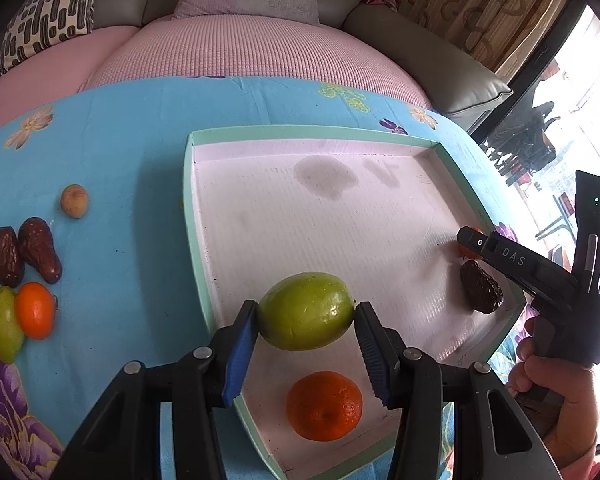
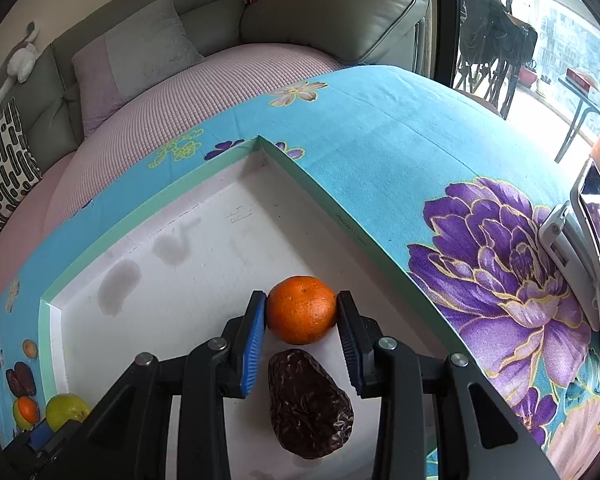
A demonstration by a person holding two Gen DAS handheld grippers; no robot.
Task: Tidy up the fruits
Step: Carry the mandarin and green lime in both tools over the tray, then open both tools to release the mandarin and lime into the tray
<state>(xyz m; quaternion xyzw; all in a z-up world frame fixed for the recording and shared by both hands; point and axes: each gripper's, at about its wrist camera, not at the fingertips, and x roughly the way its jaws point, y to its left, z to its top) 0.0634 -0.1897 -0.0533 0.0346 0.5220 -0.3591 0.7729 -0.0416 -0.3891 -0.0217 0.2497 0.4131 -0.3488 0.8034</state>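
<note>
Green round fruit (image 1: 306, 311) pinched between left gripper (image 1: 306, 320) pads, held above shallow mint-rimmed white tray (image 1: 204, 280). Right gripper (image 2: 301, 320) clamps small orange tangerine (image 2: 301, 309) on the tray floor, wrinkled brown date (image 2: 310, 404) just beside. Second tangerine (image 1: 324, 406) lies in the tray.

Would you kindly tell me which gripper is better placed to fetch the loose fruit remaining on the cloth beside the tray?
Left. The left gripper works on the side where the dates and small orange lie, though it must first release its green fruit. The right gripper is at the tray's far side.
</note>
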